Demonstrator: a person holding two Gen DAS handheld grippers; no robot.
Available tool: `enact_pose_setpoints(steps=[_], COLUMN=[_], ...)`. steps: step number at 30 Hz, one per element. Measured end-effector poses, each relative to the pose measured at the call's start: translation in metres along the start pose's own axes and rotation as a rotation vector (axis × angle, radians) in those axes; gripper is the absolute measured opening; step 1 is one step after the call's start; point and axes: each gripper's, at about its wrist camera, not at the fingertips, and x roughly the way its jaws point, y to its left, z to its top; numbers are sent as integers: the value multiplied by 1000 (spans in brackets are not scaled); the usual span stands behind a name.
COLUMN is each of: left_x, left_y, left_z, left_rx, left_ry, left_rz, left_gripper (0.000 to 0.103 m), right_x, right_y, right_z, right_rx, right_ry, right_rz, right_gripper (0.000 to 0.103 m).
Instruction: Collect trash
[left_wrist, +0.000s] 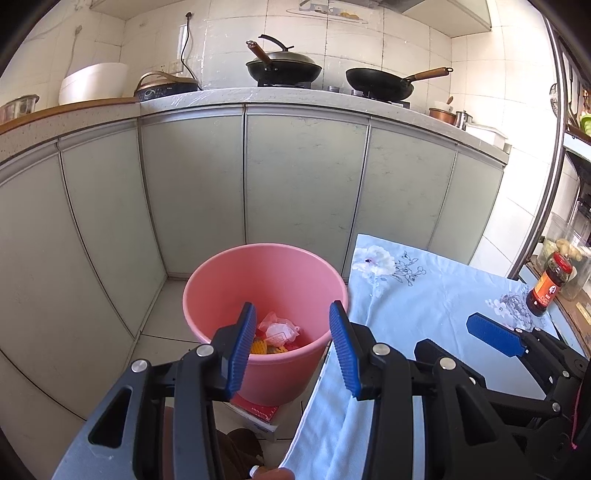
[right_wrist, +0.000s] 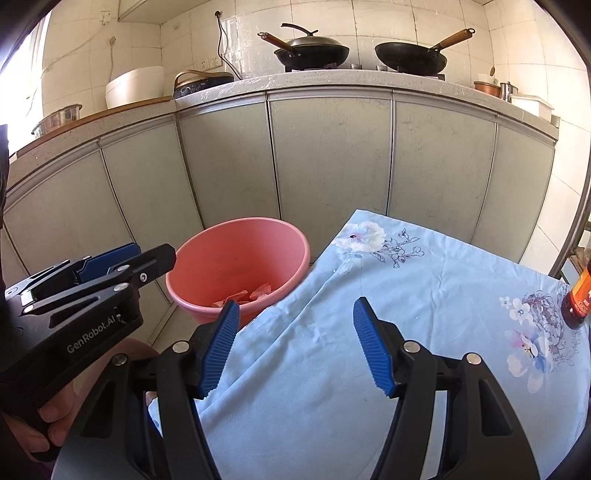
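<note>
A pink bucket (left_wrist: 229, 288) (right_wrist: 207, 273) stands on the floor against the cabinets, left of the cloth-covered table. Crumpled wrappers (left_wrist: 279, 332) (right_wrist: 258, 291), white, pink and orange, lie in its bottom. My left gripper (left_wrist: 293, 347) hovers above the bucket's near rim, open, with nothing between its blue pads. My right gripper (right_wrist: 293, 349) is over the blue floral tablecloth (right_wrist: 406, 295) (left_wrist: 424, 302), open and empty too. The right gripper (left_wrist: 495, 334) also shows at the right of the left wrist view. The left gripper (right_wrist: 122, 258) appears at the left of the right wrist view, held by a hand (right_wrist: 55, 421).
A dark sauce bottle with a red lid (left_wrist: 550, 282) (right_wrist: 580, 299) stands at the table's right edge. Grey cabinet doors (left_wrist: 303, 177) rise behind the bucket, with two woks (left_wrist: 284, 66) on the counter. A red-and-white box (left_wrist: 258, 413) lies on the floor by the bucket.
</note>
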Motion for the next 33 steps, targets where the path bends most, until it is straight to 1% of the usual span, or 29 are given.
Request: enact_pose_setpoints(steps=[14,33], left_x=[-9,-13], left_y=[2,2], left_z=[-2,-3], left_rx=[3,2], left_ry=[-13,-16], left_rz=[-14,-16], left_gripper=[41,41], right_x=[-11,-13], right_y=[5,10], right_z=[-2,-4], right_rx=[-8,-21], right_ry=[-15,-14], right_rz=[-6,-12], right_gripper=[64,64])
